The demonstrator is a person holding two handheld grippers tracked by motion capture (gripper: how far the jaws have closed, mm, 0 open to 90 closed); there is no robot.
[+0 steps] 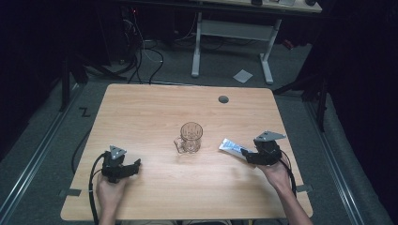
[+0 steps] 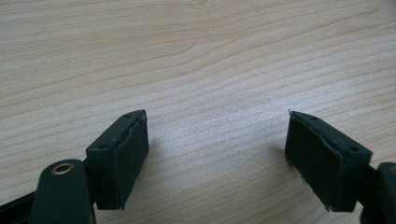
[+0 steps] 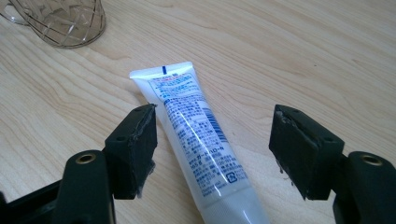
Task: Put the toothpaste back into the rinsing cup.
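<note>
Tabletop [image 1: 155, 112] — tube [image 3: 198, 135] crimp-end toward mug [image 3: 63, 21]

A white plastic tube [image 3: 198, 140] printed with blue and black text lies flat on the light wooden table [image 1: 155, 112], right of a clear cut-glass mug [image 1: 190, 138], its flat crimped end with a blue mark pointing towards the mug, its cap end nearer the table's right edge

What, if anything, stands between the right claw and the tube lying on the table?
Nothing visible does. The tube lies flat on the table between the open jaws of the right claw, closer to one pad, with neither pressing on it. The glass mug stands apart, beyond the tube's flat end.
</note>
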